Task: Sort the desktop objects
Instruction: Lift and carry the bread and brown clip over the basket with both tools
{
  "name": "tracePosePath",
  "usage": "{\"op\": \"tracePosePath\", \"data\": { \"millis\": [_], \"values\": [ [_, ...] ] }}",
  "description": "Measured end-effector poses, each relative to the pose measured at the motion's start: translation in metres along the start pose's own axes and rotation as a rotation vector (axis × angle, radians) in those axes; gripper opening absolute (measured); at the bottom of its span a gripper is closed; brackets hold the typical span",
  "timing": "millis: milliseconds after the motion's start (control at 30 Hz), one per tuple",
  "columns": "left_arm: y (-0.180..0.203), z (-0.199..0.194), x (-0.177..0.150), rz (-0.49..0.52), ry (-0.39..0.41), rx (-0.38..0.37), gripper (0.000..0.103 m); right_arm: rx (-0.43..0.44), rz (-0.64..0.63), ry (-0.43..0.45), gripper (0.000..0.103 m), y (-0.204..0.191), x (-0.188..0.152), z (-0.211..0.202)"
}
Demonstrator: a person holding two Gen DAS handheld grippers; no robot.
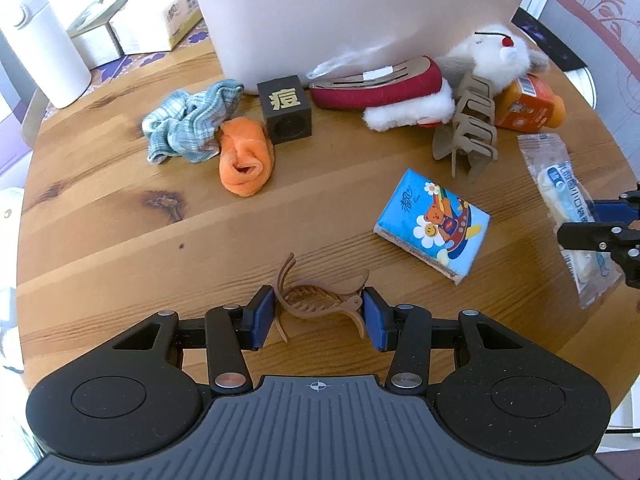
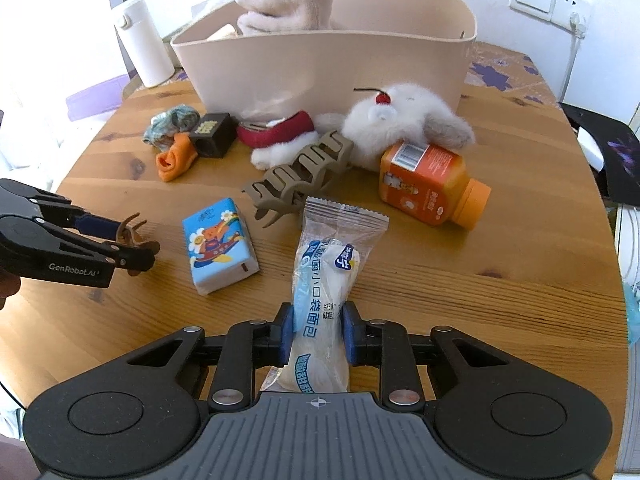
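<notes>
My left gripper (image 1: 318, 312) is shut on a small brown hair clip (image 1: 320, 300) near the wooden table's front edge; it also shows in the right wrist view (image 2: 132, 236). My right gripper (image 2: 316, 334) is shut on a clear bread packet (image 2: 326, 296) lying on the table; the packet also shows in the left wrist view (image 1: 560, 208). A beige bin (image 2: 320, 64) with a pale sock (image 2: 286, 4) in it stands at the back.
On the table lie a blue tissue pack (image 1: 432, 224), a large taupe claw clip (image 1: 468, 132), an orange bottle (image 2: 428, 184), a white plush toy (image 2: 400, 120), a red slipper (image 1: 372, 88), a dark cube (image 1: 285, 108), an orange sock (image 1: 246, 156) and a blue sock (image 1: 192, 120). A white flask (image 2: 140, 44) stands back left.
</notes>
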State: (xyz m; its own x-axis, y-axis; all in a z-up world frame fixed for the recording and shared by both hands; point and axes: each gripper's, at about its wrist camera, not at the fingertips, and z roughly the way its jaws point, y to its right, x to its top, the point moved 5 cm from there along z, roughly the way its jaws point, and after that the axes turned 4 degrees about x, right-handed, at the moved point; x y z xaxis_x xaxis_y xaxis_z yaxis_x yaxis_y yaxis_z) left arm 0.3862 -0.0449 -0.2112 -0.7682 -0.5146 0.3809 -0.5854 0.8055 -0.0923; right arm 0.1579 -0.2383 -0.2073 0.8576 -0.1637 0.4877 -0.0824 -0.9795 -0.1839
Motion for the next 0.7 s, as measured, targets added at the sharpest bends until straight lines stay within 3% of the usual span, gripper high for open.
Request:
{"op": "tracePosePath", "data": {
  "millis": [333,700],
  "values": [
    [-0.013,-0.024,-0.002,0.001,0.034,-0.013,0.048,0.001,0.042,0.072,0.023,0.009,0.006,-0.033],
    [-0.020,-0.054,0.020,-0.014,0.114,-0.021,0.048,-0.027,0.019,0.187,0.023,0.015,0.031,-0.071]
  ]
}}
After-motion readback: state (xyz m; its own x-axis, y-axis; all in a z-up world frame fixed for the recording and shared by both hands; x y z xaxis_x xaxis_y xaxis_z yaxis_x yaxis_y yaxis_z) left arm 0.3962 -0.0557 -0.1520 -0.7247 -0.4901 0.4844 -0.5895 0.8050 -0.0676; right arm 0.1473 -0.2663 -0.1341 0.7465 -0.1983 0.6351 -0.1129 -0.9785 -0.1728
